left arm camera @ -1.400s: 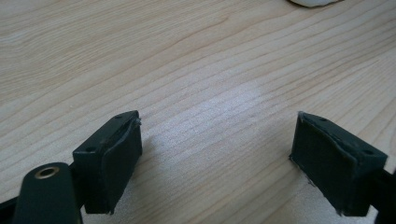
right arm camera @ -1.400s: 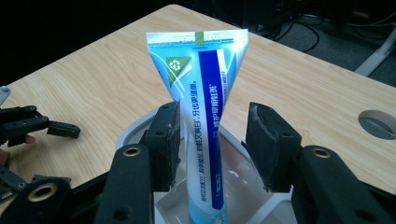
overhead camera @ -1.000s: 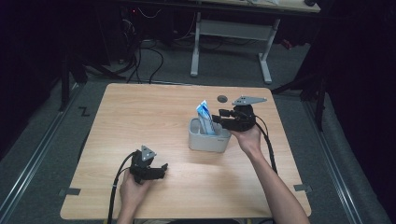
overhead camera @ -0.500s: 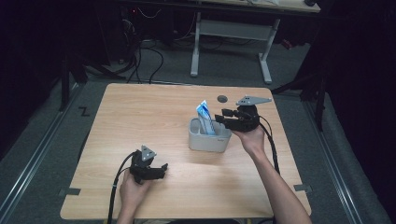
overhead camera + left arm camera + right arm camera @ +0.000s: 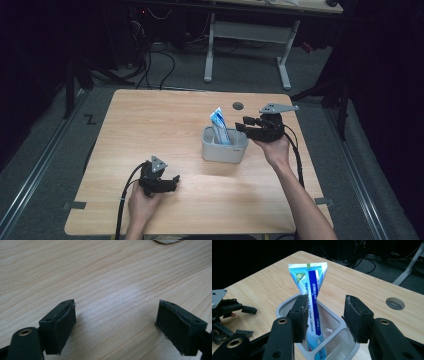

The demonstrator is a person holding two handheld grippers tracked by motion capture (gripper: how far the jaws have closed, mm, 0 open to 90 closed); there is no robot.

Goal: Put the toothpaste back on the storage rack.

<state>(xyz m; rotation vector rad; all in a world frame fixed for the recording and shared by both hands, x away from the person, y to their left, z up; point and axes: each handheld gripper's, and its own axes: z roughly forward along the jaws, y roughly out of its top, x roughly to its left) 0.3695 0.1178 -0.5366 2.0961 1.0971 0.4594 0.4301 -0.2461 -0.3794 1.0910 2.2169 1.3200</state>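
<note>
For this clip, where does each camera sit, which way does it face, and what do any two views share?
High view: above the person's side, looking forward and down on the table; both forearms, left gripper, right gripper.
Left gripper view: low over bare wood; its open jaws.
Right gripper view: facing the toothpaste tube standing in the grey bin; its open jaws.
Shared: high and right gripper views show tube, bin, left gripper.
</note>
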